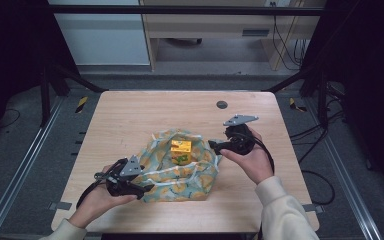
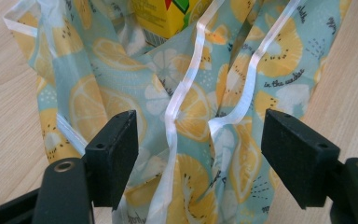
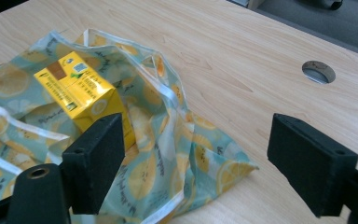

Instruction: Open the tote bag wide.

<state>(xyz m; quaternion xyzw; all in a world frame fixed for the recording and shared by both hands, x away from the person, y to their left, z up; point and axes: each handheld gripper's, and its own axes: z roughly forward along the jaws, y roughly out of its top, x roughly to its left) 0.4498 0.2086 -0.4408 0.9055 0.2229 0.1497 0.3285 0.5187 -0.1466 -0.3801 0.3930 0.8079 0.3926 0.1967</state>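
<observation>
A teal cloth bag printed with lemon slices (image 1: 180,172) lies crumpled on the wooden table (image 1: 130,115), its mouth spread. A yellow drink carton (image 1: 181,151) stands inside it, also seen as a yellow carton (image 3: 81,91) in the right gripper view. My left gripper (image 1: 145,189) sits at the bag's near-left edge, open, with the bag's white-trimmed folds (image 2: 191,107) between its jaws but not pinched. My right gripper (image 1: 214,145) is open at the bag's right edge (image 3: 205,158), its jaws wide apart over cloth and bare table.
A round cable hole (image 1: 222,104) is set in the table's far right part. Dark metal frame rails (image 1: 25,165) run along both sides. A wooden cabinet (image 1: 205,30) stands behind the table, with cables on the floor at right.
</observation>
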